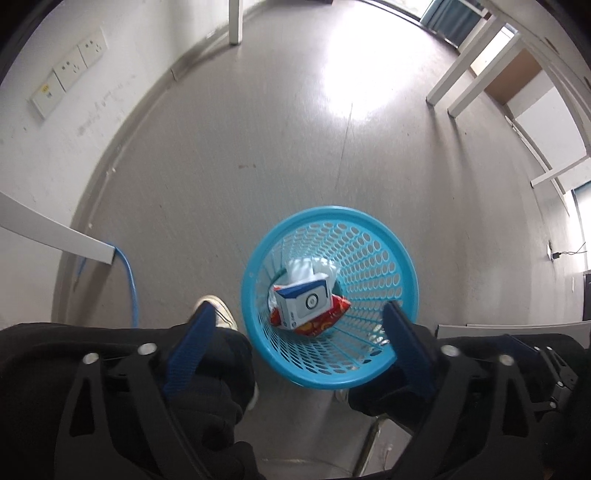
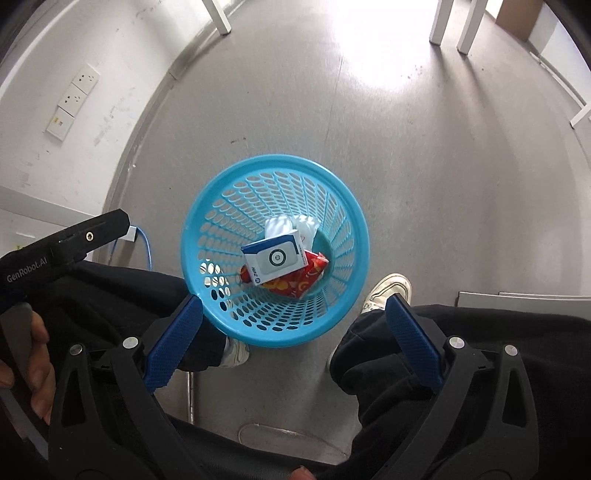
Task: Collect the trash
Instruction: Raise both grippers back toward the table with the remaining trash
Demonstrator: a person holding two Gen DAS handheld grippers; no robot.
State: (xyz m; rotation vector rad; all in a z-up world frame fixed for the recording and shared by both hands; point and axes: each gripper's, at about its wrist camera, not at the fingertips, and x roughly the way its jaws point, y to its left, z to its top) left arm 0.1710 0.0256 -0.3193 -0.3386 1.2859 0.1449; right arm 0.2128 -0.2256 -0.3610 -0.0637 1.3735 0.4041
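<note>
From my left gripper (image 1: 297, 314), fingers spread wide and holding nothing, I see the blue basket (image 1: 402, 258) on the floor (image 1: 258, 129). A white box (image 1: 303, 301), red wrapper (image 1: 325, 321) and tissue (image 1: 306, 267) lie inside.

My right gripper (image 2: 293, 308) is spread wide too, above the same basket (image 2: 207, 221).

A smooth grey floor (image 2: 424, 177) with a bright patch of glare carries a round blue perforated wastebasket (image 2: 207, 221), standing upright. White furniture legs (image 2: 439, 22) rest on the floor farther off. Two white sneakers (image 2: 388, 291) stand on it just beside the basket, and a blue cable (image 1: 131, 288) reaches down to it near the wall.
</note>
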